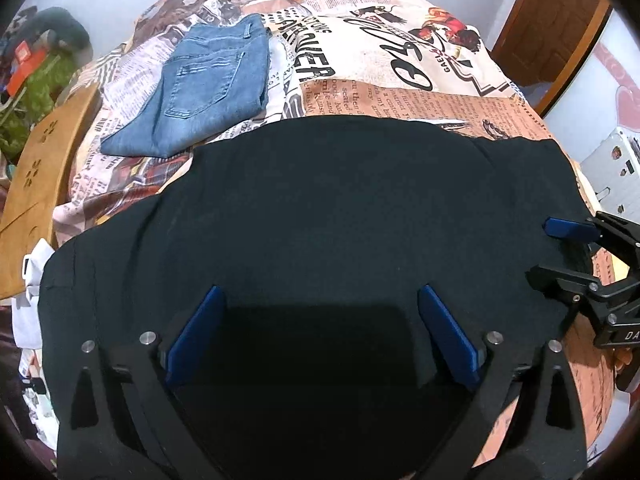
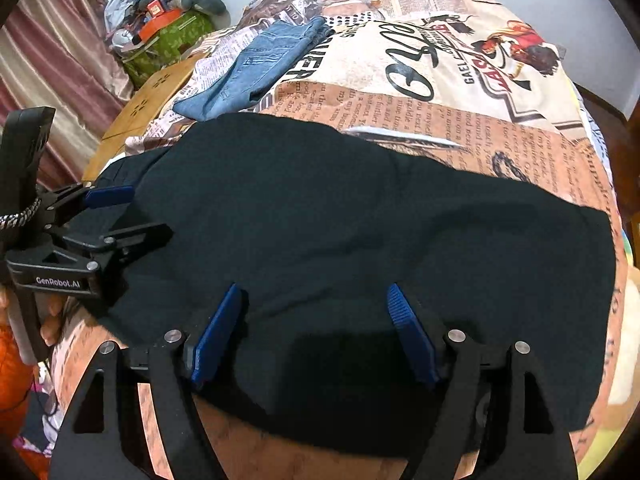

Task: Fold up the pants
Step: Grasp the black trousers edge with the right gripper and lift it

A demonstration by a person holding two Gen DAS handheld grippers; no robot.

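Your left gripper (image 1: pixel 320 300) carries the marking "GenRobot.AI" on its black body, readable from the right wrist view; on your right gripper (image 2: pixel 316 300) only the letters "DA" show. The bedsheet (image 1: pixel 400 80) is a newspaper-collage print: "GAEL" and a large cursive script can be read, and the smaller columns are too fine to make out.

The black pants (image 1: pixel 320 208) lie spread across the near part of the sheet, under both grippers. Both claws stand wide apart with nothing between the blue pads (image 1: pixel 200 332), which hang over the black cloth.

Beyond the pants, folded blue jeans (image 1: pixel 208 92) rest on the sheet, well apart from your grippers. To the left sit a wooden board with cut-out holes (image 1: pixel 36 168) and a cluttered green bag (image 2: pixel 168 40).
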